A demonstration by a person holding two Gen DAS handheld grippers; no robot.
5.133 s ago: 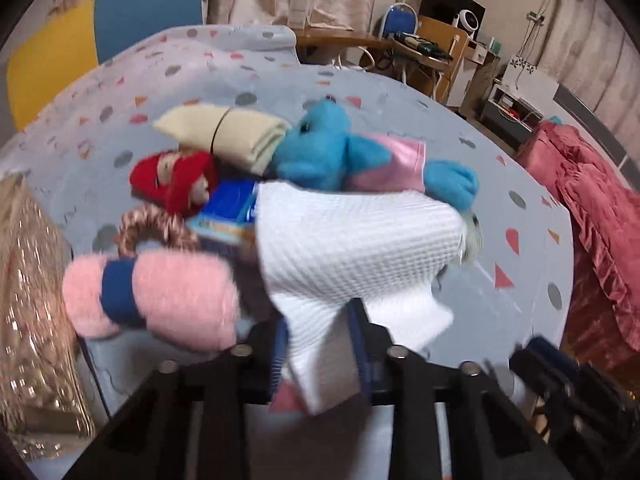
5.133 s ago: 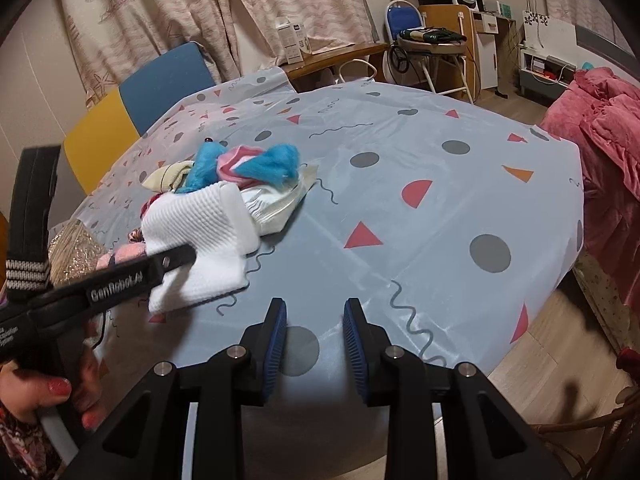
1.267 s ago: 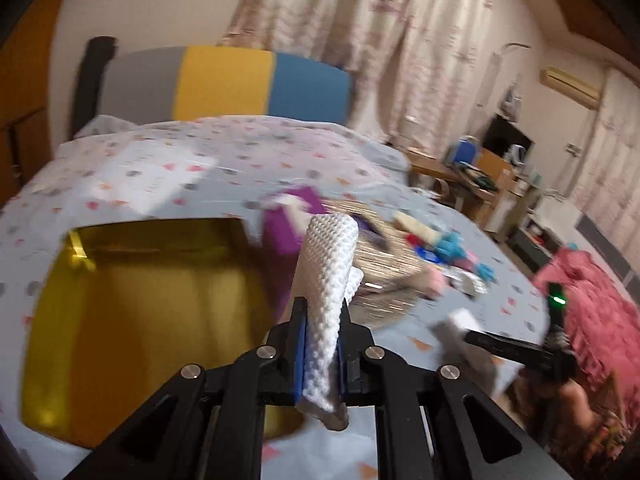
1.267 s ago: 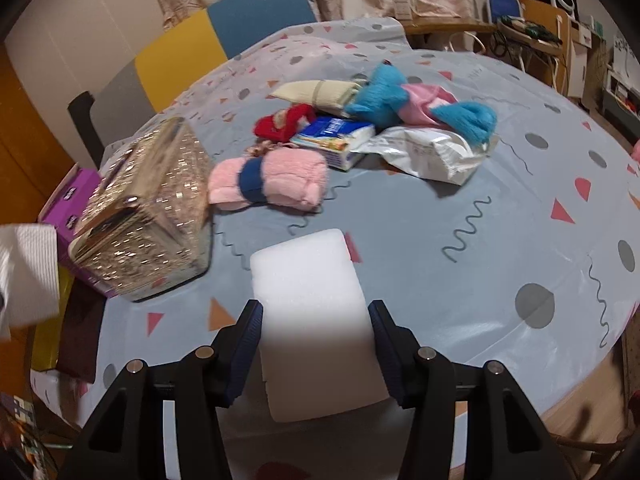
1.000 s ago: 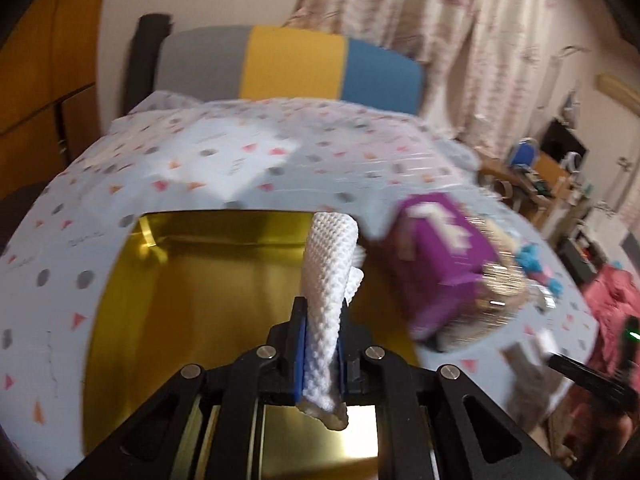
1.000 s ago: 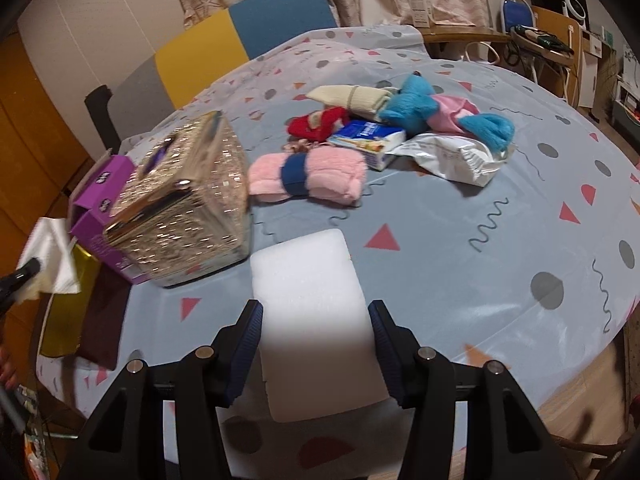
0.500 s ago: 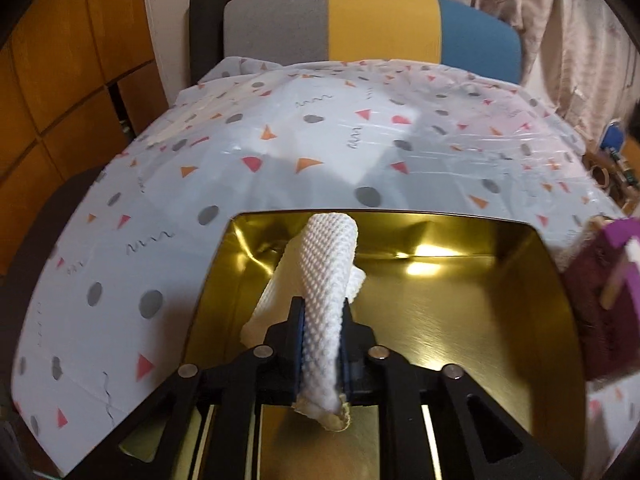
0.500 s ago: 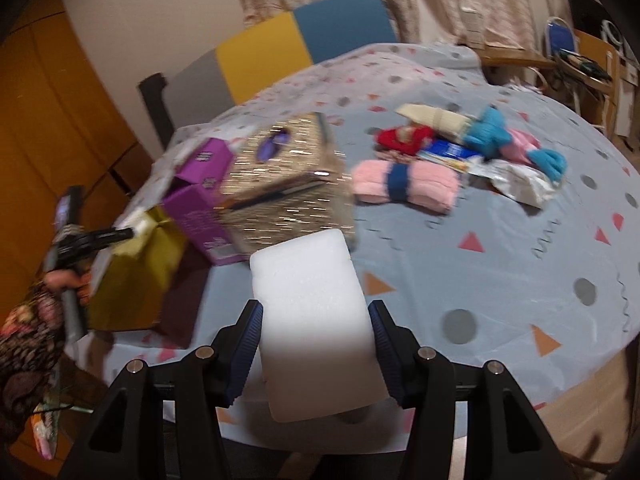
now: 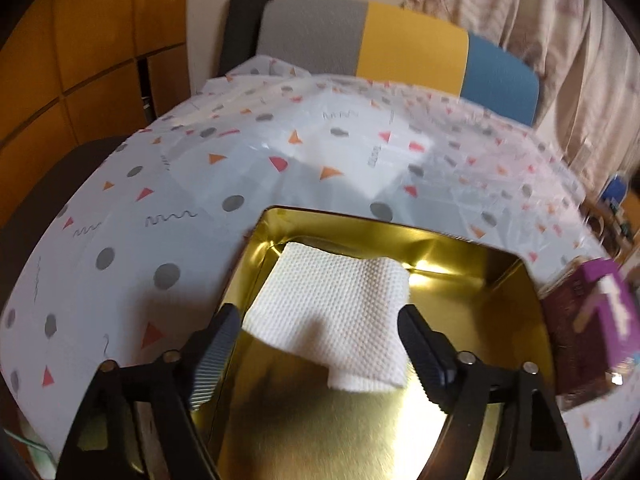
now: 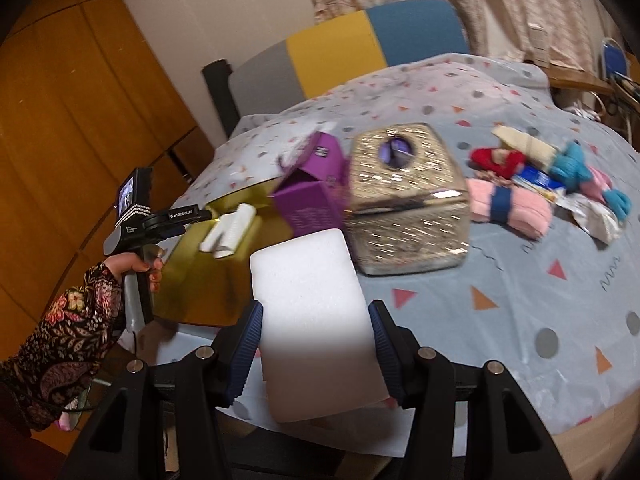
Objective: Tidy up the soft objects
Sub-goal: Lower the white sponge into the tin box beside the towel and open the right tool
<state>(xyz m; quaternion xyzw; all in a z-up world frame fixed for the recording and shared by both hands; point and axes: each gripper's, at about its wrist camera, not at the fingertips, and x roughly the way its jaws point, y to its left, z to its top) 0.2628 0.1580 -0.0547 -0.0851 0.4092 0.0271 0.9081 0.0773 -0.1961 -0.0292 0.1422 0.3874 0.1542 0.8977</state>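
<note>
My left gripper (image 9: 316, 320) hovers over the gold tray (image 9: 460, 308), and its jaws are opening. The white waffle cloth (image 9: 332, 312) lies loose between them at the tray's far left corner, and neither pad presses on it. In the right wrist view the same cloth (image 10: 232, 232) shows just off the left gripper (image 10: 208, 214), over the tray (image 10: 200, 280). My right gripper (image 10: 315, 312) is shut on a white foam block (image 10: 312, 280), held above the table's near edge.
A purple box (image 10: 312, 192) and a glittery tissue box (image 10: 404, 200) stand right of the tray. Beyond them lie a pink roll (image 10: 508, 208), a red toy (image 10: 496, 160), a cream roll (image 10: 524, 144) and a blue plush (image 10: 572, 168). A hand and patterned sleeve (image 10: 80, 320) hold the left gripper.
The left jaws have spread apart and let go of the white cloth, which has unfolded over the tray. The right gripper has swung left toward the tray with the foam block.
</note>
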